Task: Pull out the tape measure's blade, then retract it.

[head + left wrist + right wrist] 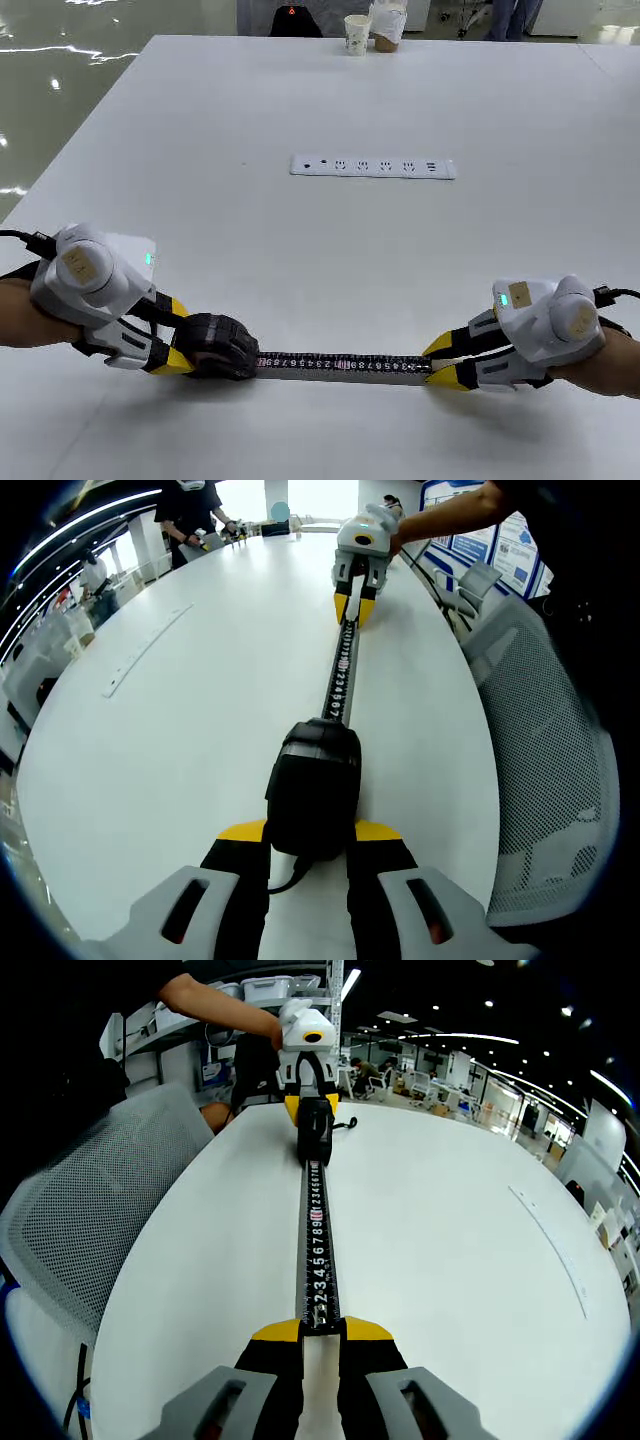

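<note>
Two grippers share one tape measure [218, 345] on the table [300, 100]. The left gripper [310, 832] has its jaws pressed on the sides of the black case [315, 785], which sits right between them. The right gripper [322, 1332] has its jaws pinched on the tip of the blade [318, 1250]. The blade runs flat on the table, straight out ahead of the right gripper to the case.

I think the pull is about done, and letting the blade go back comes next.

If the right gripper lets go all at once, the spring may whip the blade back fast, and it could slap the case or flip about. If the left gripper's hold is weak, the case may slide toward the right gripper. If one gripper drifts to the side, the blade could twist or kink.

The right gripper view shows the blade's numbers big and easy to read, while the left gripper view shows them tiny. The left gripper view shows the back of the case up close. The head view shows a power strip [372, 167] and cups [357, 33] far past both grippers.
</note>
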Demonstrator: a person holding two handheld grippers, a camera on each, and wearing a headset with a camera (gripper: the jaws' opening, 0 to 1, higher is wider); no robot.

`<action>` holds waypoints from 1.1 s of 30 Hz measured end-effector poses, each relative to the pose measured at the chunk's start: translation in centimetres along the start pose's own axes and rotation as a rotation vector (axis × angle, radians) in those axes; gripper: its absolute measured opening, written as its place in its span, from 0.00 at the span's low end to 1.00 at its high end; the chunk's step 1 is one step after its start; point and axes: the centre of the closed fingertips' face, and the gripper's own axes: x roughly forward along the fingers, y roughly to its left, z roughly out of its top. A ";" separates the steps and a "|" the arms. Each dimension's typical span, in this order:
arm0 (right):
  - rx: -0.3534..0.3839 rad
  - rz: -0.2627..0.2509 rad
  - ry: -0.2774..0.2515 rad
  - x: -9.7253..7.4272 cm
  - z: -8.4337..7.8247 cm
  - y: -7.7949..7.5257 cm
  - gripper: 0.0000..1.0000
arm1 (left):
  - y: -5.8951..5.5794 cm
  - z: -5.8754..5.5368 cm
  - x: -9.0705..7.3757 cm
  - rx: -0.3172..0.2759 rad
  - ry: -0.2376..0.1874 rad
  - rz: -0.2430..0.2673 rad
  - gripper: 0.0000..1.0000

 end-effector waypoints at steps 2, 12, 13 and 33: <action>0.004 -0.001 0.003 -0.3 -0.3 0.0 0.08 | 0.0 0.0 0.0 0.001 0.002 0.000 0.23; 0.016 -0.007 0.025 -1.6 -1.6 0.1 0.08 | 0.0 0.1 0.0 0.002 0.006 -0.004 0.23; 0.017 -0.009 0.028 -1.6 -1.7 0.0 0.08 | 0.0 0.1 0.0 0.003 0.006 -0.005 0.23; 0.020 0.014 0.067 -1.7 -1.9 0.2 0.10 | -0.1 0.2 0.1 0.038 0.028 -0.004 0.24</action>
